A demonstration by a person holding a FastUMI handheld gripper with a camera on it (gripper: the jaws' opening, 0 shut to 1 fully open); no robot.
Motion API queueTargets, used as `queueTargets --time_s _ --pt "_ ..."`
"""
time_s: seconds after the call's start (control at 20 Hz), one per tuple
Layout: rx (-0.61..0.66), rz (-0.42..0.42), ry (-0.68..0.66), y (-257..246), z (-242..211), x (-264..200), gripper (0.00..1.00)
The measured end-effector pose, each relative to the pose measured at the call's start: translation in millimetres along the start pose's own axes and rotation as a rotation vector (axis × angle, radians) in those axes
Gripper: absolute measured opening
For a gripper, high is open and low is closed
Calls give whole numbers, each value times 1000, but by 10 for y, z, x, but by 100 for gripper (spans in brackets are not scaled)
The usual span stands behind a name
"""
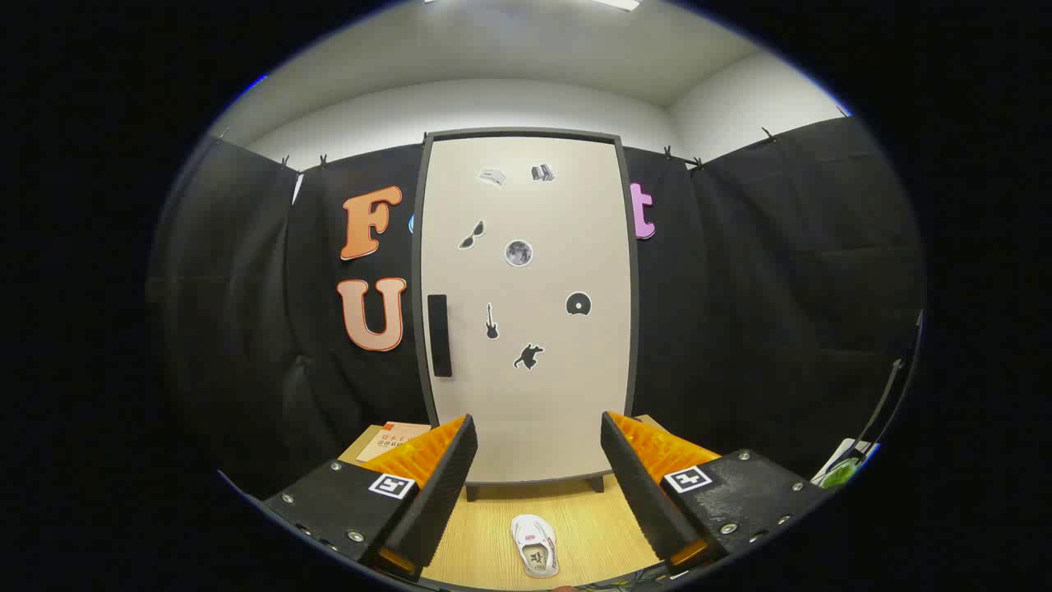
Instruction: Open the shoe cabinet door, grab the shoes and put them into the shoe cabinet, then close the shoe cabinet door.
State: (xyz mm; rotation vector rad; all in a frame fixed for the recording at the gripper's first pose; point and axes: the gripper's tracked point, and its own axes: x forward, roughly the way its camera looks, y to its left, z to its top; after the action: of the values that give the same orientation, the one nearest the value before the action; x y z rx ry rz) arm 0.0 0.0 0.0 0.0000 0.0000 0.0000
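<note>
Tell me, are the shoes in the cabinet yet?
Not yet. Nothing looks done: the cabinet door is shut, its dark handle untouched. The gripper is open and holds nothing. A white shoe lies on the wooden floor between the fingers. Opening, loading and closing all remain.

The gripper [538, 448] is showing two wedge-shaped fingers [440, 485] with ribbed inner faces, standing apart with nothing between them. Each finger is sitting on a flat black block [341, 501] that is carrying a small square black-and-white marker [392, 485] on its top and several round silver screw heads [355, 536] along its edges and corners.
</note>
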Motion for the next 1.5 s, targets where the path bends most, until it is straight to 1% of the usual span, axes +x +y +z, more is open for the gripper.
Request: queueTargets --time_s 1.1,1.3,1.5 --pt "-4 4 9 91 -5 102 95" --pt "-6 16 13 186 -17 157 95" --pt "-7 47 17 376 -4 315 95"
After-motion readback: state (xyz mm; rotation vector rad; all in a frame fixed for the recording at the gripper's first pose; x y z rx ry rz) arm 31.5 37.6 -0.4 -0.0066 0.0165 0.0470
